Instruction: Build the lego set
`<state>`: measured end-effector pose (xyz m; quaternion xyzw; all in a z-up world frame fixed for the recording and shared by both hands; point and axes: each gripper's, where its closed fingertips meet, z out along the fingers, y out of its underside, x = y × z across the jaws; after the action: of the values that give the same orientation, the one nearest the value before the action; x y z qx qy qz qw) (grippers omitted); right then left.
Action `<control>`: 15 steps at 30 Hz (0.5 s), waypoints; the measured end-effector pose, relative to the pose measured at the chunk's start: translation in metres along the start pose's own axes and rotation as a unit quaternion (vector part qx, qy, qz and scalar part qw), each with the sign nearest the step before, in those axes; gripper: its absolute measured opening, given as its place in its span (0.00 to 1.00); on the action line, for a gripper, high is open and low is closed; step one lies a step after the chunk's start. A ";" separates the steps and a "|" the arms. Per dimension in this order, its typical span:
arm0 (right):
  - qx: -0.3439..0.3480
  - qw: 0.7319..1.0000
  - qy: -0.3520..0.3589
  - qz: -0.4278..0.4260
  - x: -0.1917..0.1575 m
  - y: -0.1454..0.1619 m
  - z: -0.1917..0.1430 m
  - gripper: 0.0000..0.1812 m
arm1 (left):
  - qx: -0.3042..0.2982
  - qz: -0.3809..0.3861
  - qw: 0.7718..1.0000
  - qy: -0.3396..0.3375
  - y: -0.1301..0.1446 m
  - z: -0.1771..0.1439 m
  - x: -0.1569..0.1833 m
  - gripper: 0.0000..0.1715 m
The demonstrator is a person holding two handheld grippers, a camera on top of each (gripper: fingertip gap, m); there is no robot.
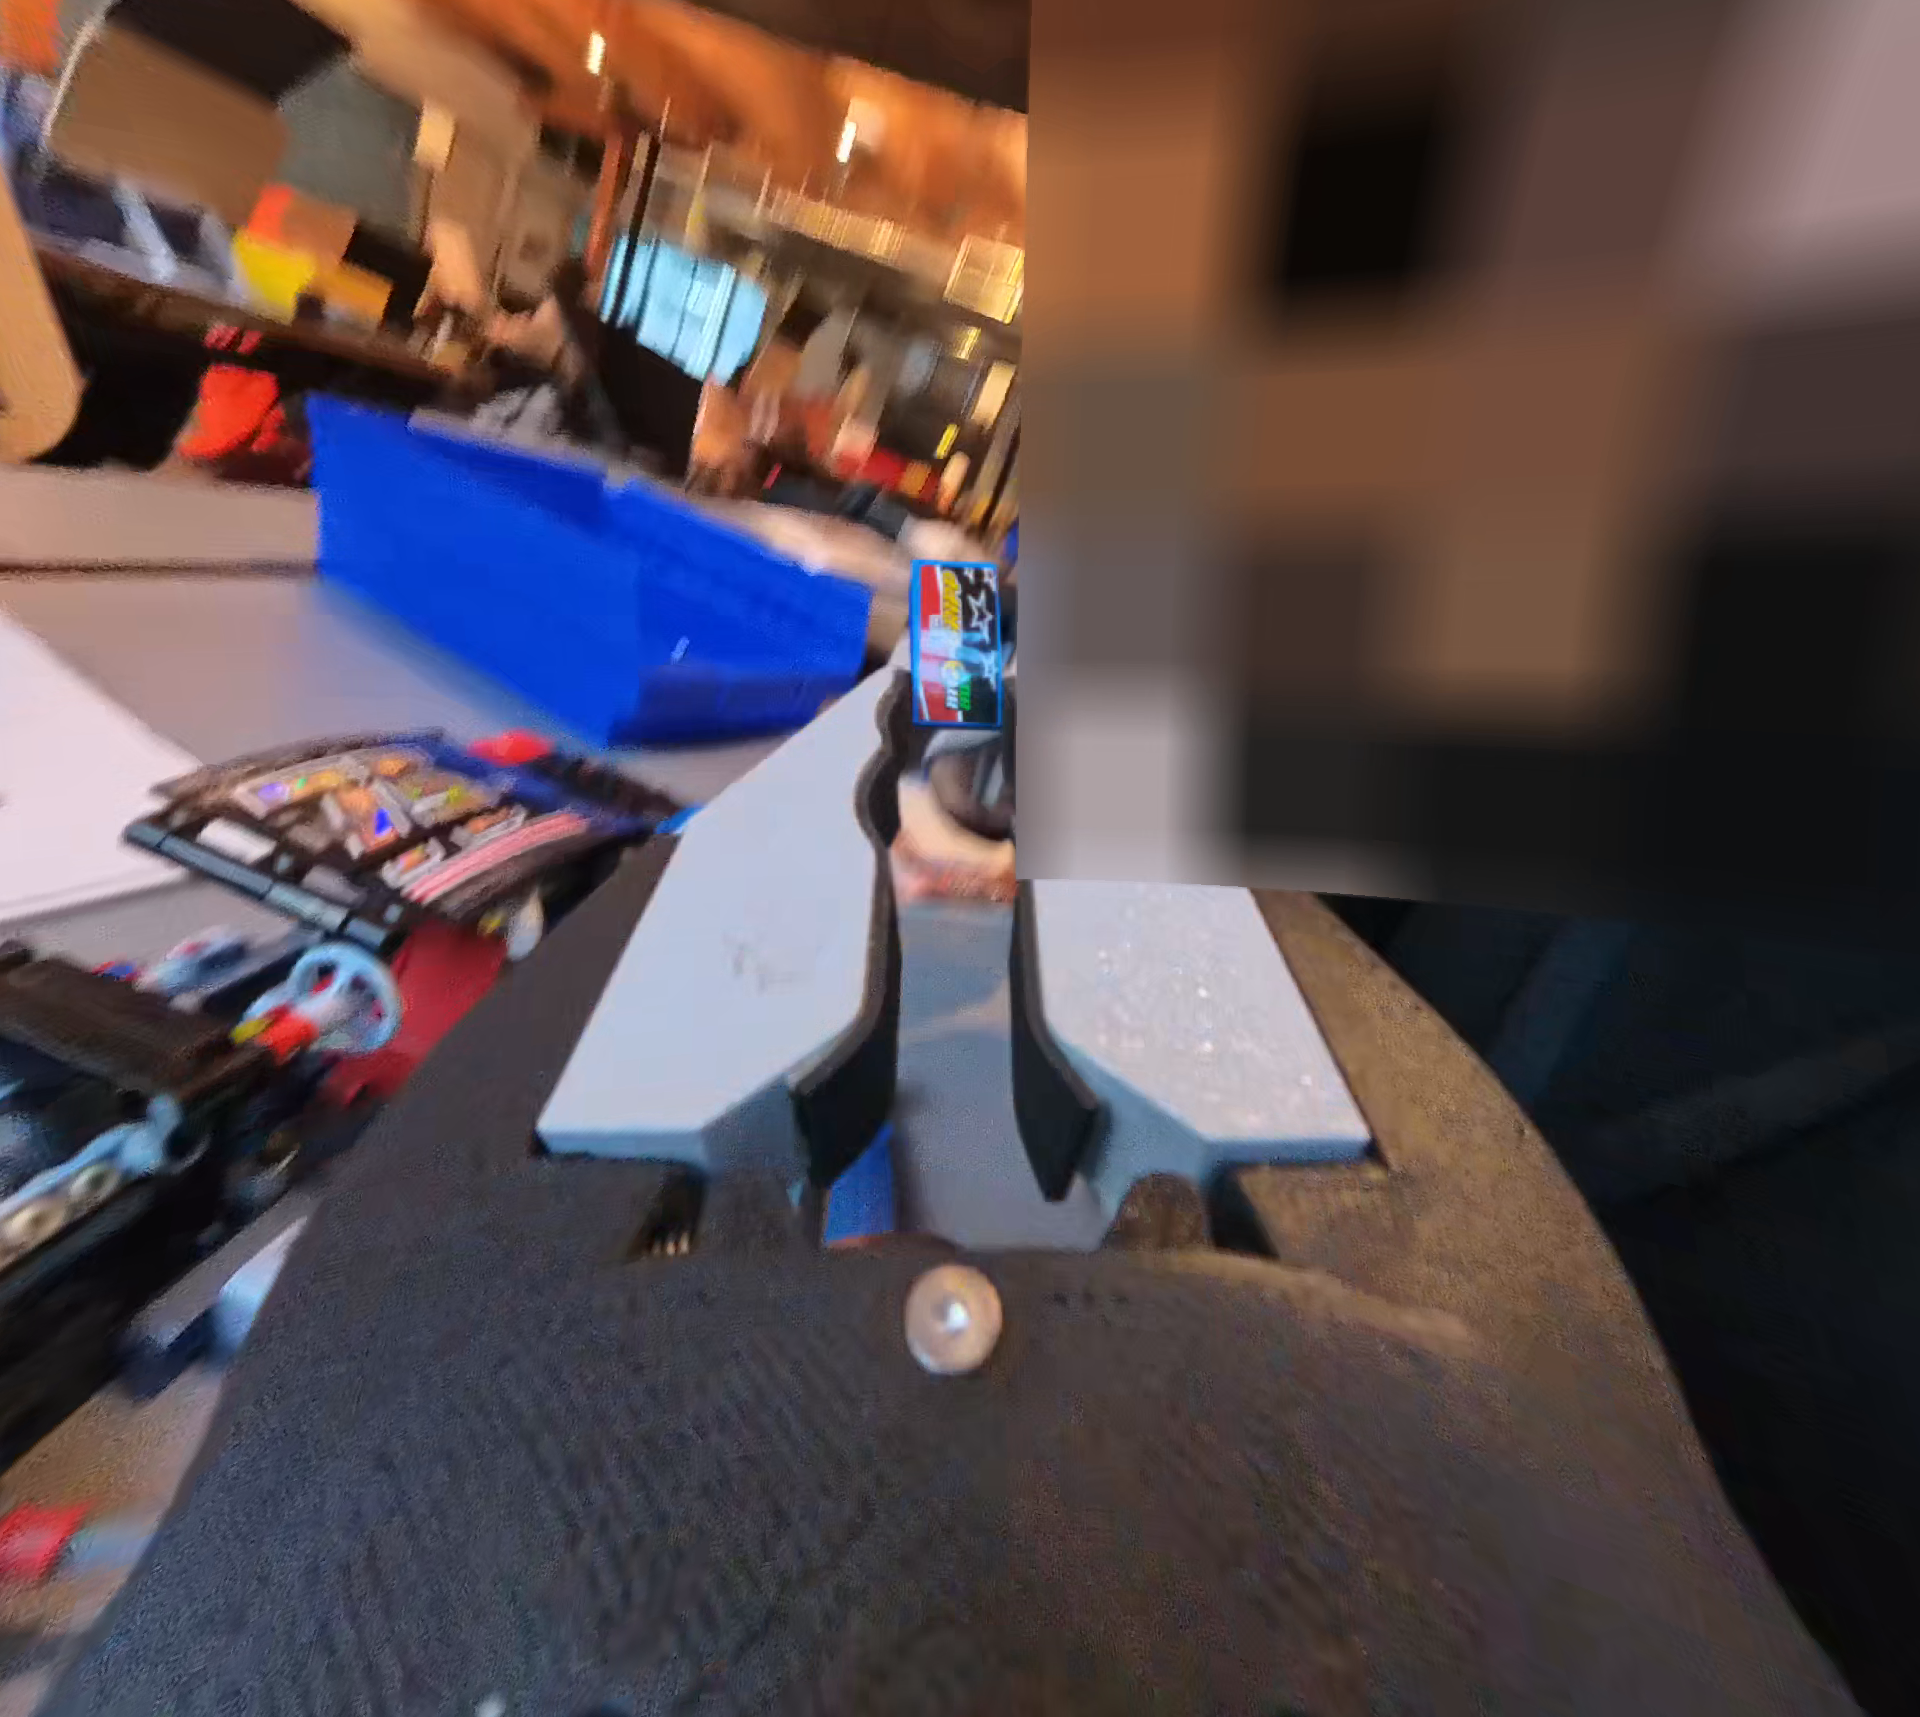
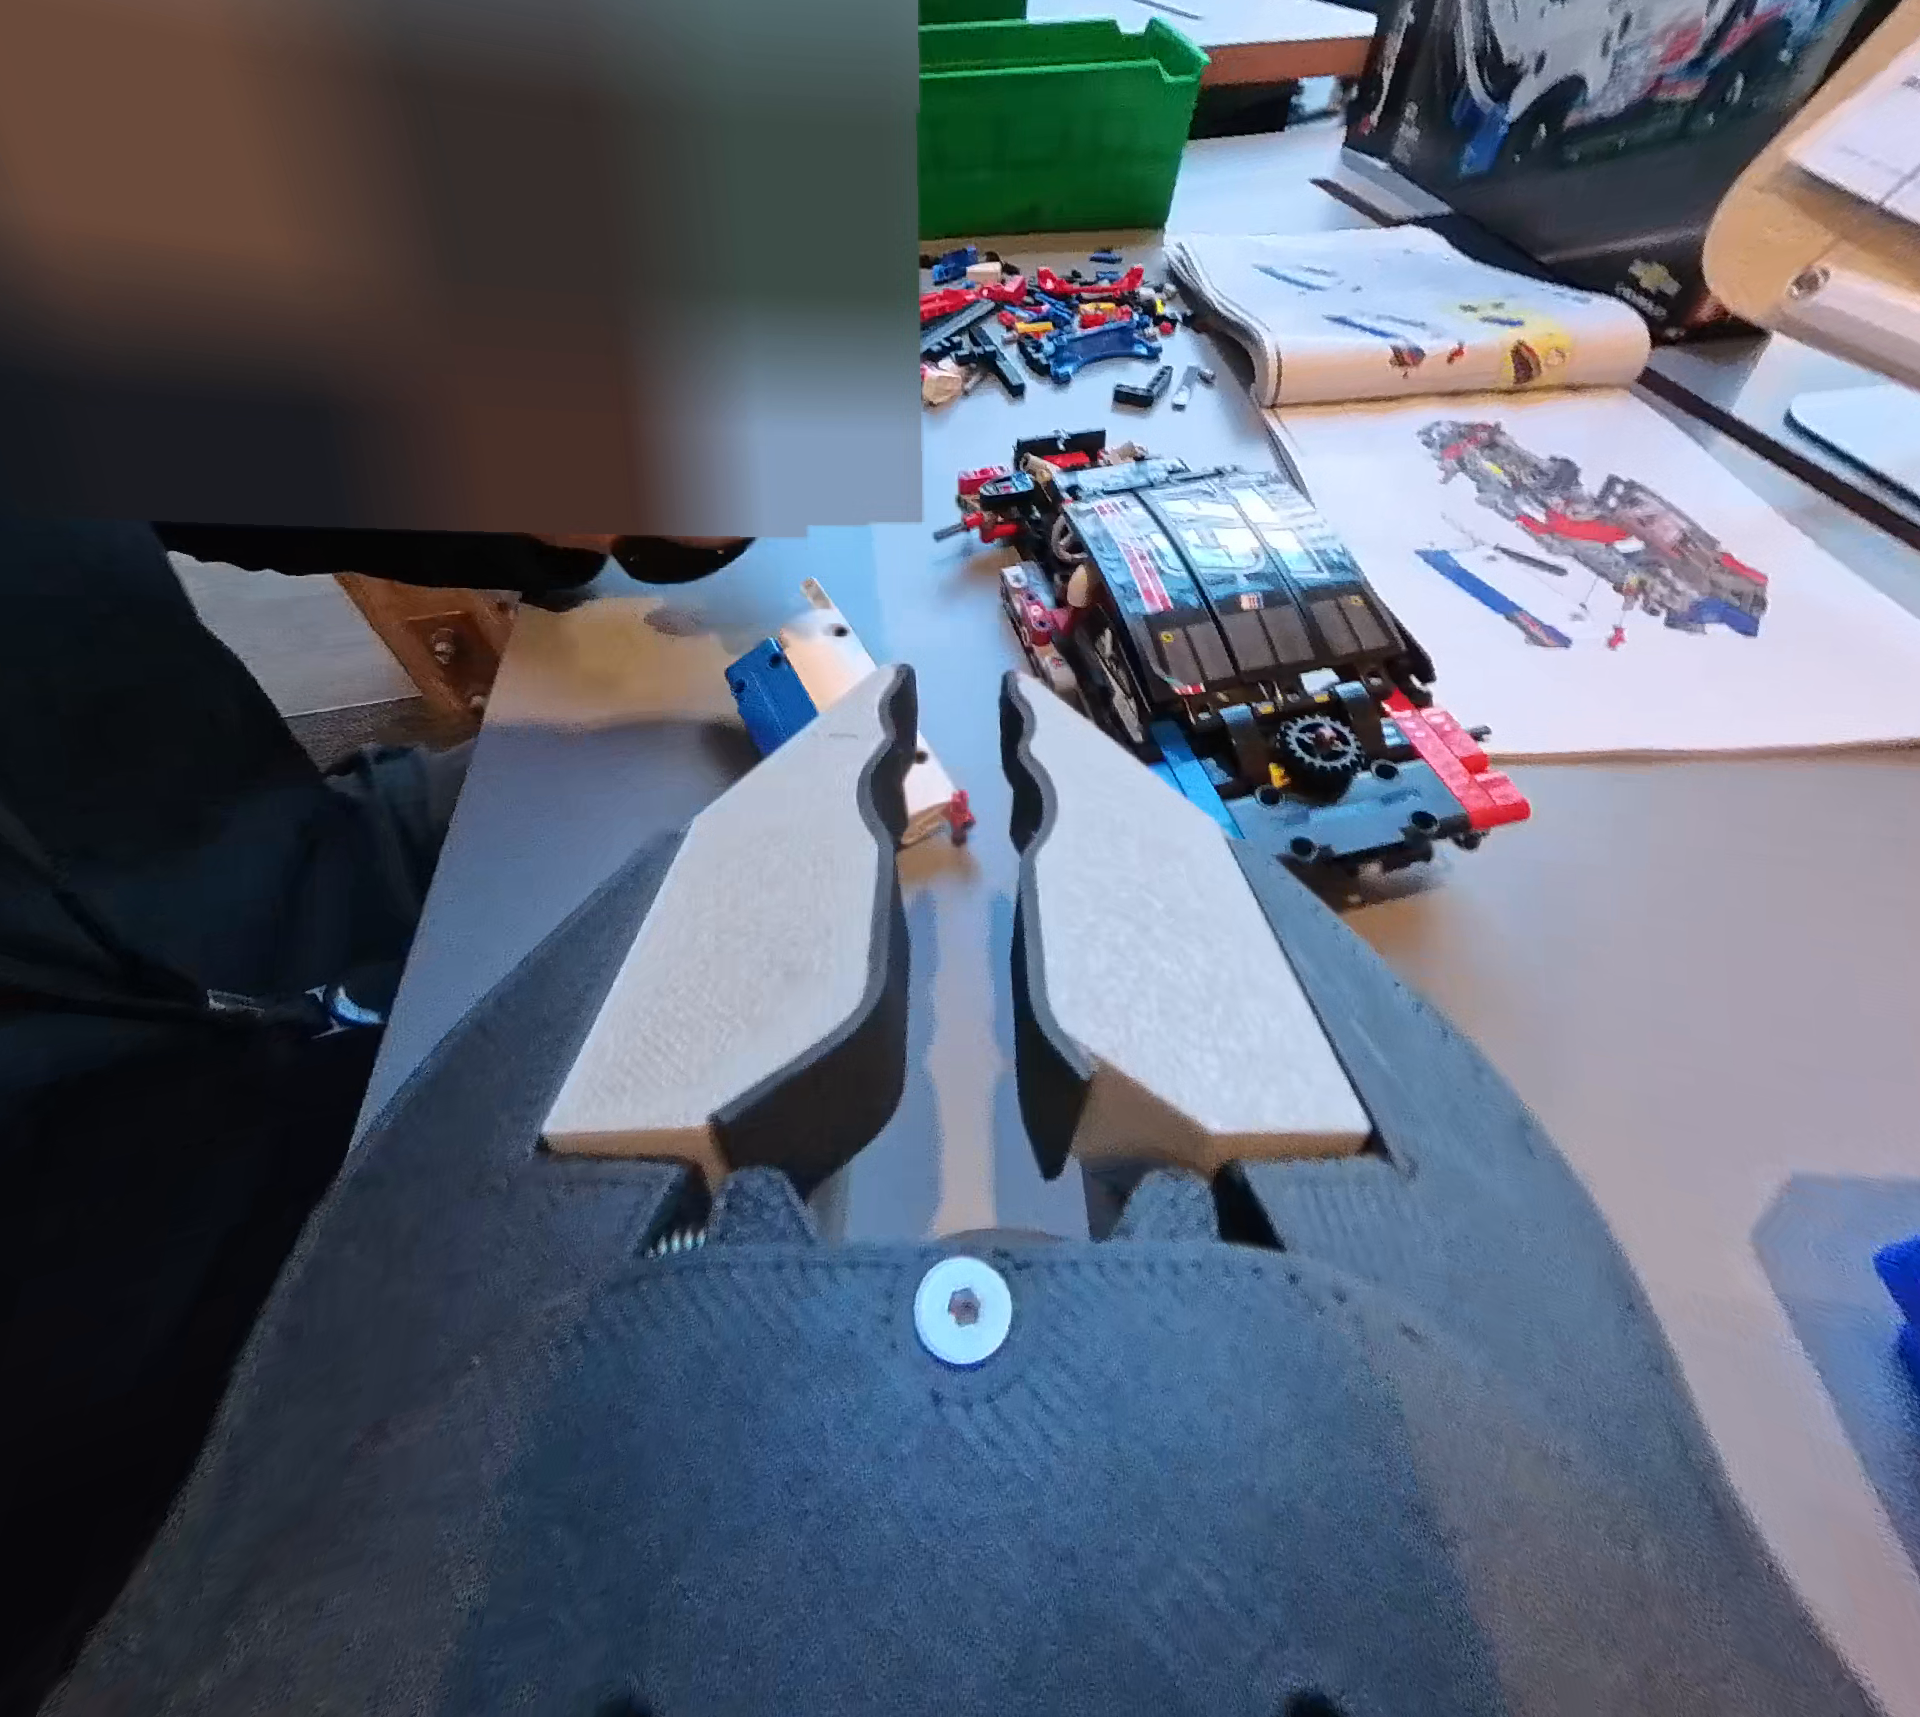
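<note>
The partly built lego car (image 2: 1226, 628), with a black stickered roof and a red and blue tail, lies on the grey table (image 2: 1558, 992) just beyond my right gripper's tips. My right gripper (image 2: 958, 711) is slightly open and empty above the table. A white and blue part (image 2: 821, 680) sits behind its left finger. In the left wrist view the car (image 1: 395, 815) is at the lower left. My left gripper (image 1: 951, 701) holds a small blue-framed stickered panel (image 1: 956, 644) at its tips. A mosaic patch hides its right fingertip.
Loose lego pieces (image 2: 1049, 317) lie beyond the car. The open instruction booklet (image 2: 1610, 628) and the set's box (image 2: 1610, 36) are to the right. Green bins (image 2: 1039, 129) stand at the back. A blue bin (image 1: 540, 587) stands behind the car. A person's dark sleeve (image 2: 156, 836) is at the left.
</note>
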<state>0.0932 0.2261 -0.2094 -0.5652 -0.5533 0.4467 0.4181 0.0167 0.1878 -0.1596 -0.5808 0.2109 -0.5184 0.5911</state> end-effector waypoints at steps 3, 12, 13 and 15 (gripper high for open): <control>-0.016 1.000 0.013 0.013 0.008 0.007 0.000 0.07 | -0.119 0.090 0.987 -0.058 0.036 0.007 -0.007 0.08; -0.078 0.997 -0.006 0.019 0.001 0.031 0.014 0.08 | -0.299 0.244 0.916 -0.109 0.089 0.005 -0.023 0.08; -0.085 0.996 -0.007 0.018 0.000 0.034 0.016 0.08 | -0.307 0.245 0.913 -0.108 0.092 0.005 -0.024 0.08; -0.099 0.995 -0.010 0.017 -0.002 0.040 0.019 0.08 | -0.320 0.248 0.908 -0.111 0.097 0.003 -0.025 0.08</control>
<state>0.0850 0.2226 -0.2529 -0.6088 -0.5891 0.4027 0.3468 0.0456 0.1907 -0.2552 -0.7212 0.4362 -0.1919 0.5027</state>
